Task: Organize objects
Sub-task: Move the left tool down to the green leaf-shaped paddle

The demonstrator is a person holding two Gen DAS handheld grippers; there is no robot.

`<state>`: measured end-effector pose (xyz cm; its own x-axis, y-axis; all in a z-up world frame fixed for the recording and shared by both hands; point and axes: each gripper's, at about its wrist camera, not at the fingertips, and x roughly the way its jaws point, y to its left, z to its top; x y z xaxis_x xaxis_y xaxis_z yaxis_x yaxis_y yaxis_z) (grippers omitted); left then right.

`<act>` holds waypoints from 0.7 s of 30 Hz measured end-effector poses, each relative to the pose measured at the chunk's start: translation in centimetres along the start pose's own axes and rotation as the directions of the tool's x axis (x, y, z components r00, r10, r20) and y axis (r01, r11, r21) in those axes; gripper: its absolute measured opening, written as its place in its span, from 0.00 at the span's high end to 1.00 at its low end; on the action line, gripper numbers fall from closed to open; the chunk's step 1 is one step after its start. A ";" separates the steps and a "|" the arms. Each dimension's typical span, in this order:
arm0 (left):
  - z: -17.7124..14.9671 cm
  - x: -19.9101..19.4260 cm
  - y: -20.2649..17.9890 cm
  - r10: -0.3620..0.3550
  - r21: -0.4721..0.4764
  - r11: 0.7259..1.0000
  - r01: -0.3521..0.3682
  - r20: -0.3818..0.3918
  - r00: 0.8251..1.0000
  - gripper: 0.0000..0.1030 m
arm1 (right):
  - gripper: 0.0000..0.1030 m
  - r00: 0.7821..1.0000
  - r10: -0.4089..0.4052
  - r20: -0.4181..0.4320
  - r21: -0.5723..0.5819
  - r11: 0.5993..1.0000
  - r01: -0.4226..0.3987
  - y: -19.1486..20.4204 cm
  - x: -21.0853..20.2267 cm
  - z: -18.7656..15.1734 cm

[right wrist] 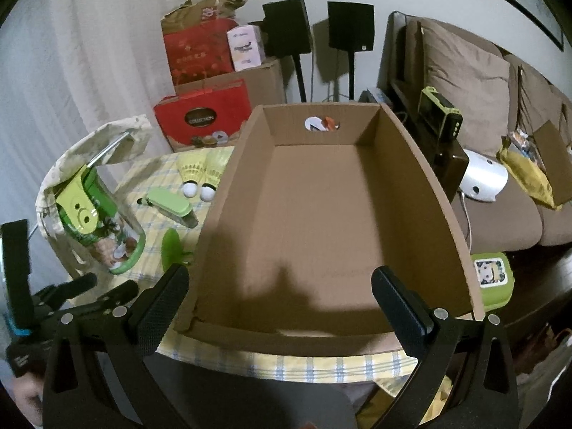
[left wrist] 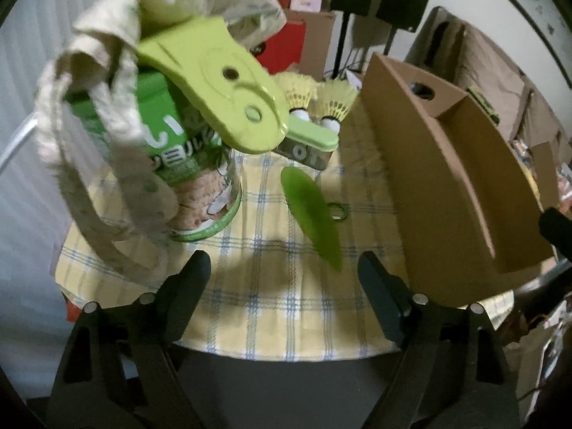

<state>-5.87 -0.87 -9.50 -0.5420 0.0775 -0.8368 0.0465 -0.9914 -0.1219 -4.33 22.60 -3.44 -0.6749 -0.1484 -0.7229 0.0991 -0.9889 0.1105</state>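
Note:
A brown cardboard box [right wrist: 321, 214] stands open on the yellow checked tablecloth [left wrist: 268, 304]; it also shows in the left wrist view [left wrist: 447, 178]. A green can [left wrist: 186, 164] with a lime flat tool [left wrist: 221, 89] leaning on it sits in a pale cloth bag [left wrist: 107, 143]. Two yellow shuttlecocks [left wrist: 318, 103], a green-lidded case [left wrist: 307, 143] and a green leaf-shaped piece [left wrist: 311, 214] lie between bag and box. My left gripper [left wrist: 282, 279] is open and empty over the cloth. My right gripper [right wrist: 282, 293] is open and empty at the box's near edge.
Red gift boxes [right wrist: 203, 89] and black speakers on stands [right wrist: 350, 28] stand behind the table. A brown sofa [right wrist: 482, 107] with clutter is at the right. A small green container [right wrist: 493, 279] sits beside the box.

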 end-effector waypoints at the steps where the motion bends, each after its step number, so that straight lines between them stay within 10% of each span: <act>1: 0.1 0.5 -0.2 -0.002 -0.003 1.000 0.002 -0.007 1.000 0.21 | 0.00 1.000 -0.002 0.000 0.000 1.000 0.002 -0.1 0.0 0.0; 21: 1.7 7.4 -3.3 0.055 0.025 0.998 -0.052 -0.111 0.992 0.44 | 0.11 1.000 -0.004 0.004 -0.005 1.000 0.004 -0.9 0.4 -0.2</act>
<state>-11.46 2.82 -14.38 -0.4423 0.0345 -0.8962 0.0534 -0.9965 -0.0647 -4.57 23.45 -3.98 -0.6780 -0.1448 -0.7207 0.1003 -0.9895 0.1044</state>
